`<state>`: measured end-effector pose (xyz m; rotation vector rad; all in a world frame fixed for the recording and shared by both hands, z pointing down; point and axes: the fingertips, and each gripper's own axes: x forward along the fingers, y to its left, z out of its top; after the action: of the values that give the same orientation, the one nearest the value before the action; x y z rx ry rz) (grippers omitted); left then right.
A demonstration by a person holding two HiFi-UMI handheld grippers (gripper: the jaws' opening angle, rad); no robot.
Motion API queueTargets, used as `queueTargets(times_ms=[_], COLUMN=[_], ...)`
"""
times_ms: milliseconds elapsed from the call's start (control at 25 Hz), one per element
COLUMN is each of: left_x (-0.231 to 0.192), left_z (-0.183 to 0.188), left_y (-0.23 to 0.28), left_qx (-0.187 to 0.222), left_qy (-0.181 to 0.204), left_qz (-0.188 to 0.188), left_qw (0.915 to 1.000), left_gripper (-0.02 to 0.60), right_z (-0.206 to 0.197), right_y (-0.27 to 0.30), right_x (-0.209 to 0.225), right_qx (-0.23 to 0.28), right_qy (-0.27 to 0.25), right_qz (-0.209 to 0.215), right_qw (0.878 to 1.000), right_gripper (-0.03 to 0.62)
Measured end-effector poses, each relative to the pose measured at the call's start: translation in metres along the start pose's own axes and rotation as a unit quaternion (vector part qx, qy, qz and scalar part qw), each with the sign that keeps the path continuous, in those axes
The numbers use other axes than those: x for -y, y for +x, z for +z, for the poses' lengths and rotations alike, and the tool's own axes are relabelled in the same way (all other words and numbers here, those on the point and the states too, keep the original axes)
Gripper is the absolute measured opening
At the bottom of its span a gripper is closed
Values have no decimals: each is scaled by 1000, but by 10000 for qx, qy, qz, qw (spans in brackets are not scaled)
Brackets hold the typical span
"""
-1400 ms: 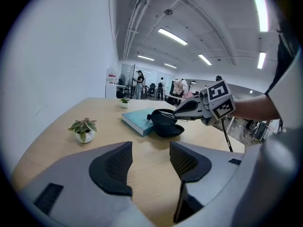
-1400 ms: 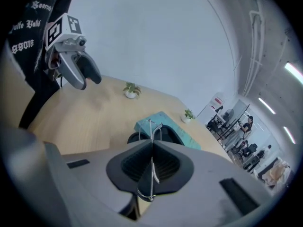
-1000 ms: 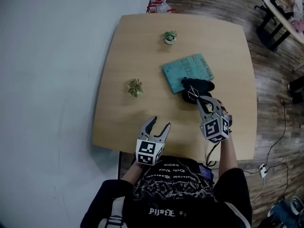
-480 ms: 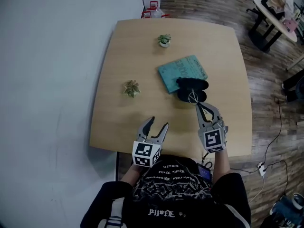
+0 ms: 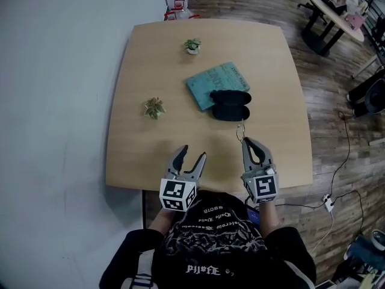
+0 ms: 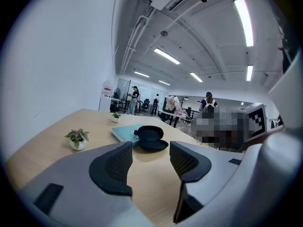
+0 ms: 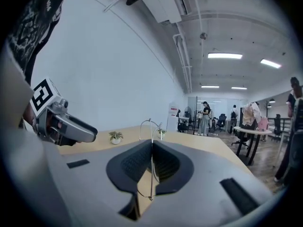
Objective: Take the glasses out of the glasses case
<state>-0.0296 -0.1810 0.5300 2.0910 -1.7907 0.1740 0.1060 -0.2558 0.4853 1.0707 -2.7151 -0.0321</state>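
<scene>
The black glasses case (image 5: 230,104) lies open on the wooden table (image 5: 258,53), partly on a teal book (image 5: 210,83). My right gripper (image 5: 247,141) is shut on a thin wire-framed pair of glasses (image 5: 240,130), held clear of the case, near the table's front edge. In the right gripper view the wire frame (image 7: 149,121) sticks up from between the shut jaws of that gripper (image 7: 151,148). My left gripper (image 5: 193,153) is open and empty, left of the right one. In the left gripper view its open jaws (image 6: 149,162) frame the case (image 6: 150,137) ahead.
Two small potted plants stand on the table, one (image 5: 154,107) left of the book and one (image 5: 192,46) at the far side. The book (image 6: 124,132) lies under the case's left part. A white wall runs along the left; another table (image 5: 334,11) stands far right.
My right gripper has drawn back from the case toward the front edge with the glasses in it, and has rolled upright. The left gripper has lifted slightly.
</scene>
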Motion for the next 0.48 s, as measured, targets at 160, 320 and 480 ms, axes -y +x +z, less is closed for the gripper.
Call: queueTargets(times_ms=[160,320,480], left_x=[7,14,16], left_z=[-2,-7,-5], left_y=[-2,-1,1], left_qx=[1,-46,-18], left_qy=[16,31,22], left_qz=[-138,-233,-294], left_qw=[9999,9997,9996], left_gripper=[253,253,253], right_z=[-17,-30,-35], right_y=[-14,-26,-30], right_x=[-7,-12,-10], right_qx=[-29,-52,-107], right_qy=[352,663,719], right_qz=[-182,-360,-470], right_qw=[9992,9971,9962], right_gripper=[14,14,14])
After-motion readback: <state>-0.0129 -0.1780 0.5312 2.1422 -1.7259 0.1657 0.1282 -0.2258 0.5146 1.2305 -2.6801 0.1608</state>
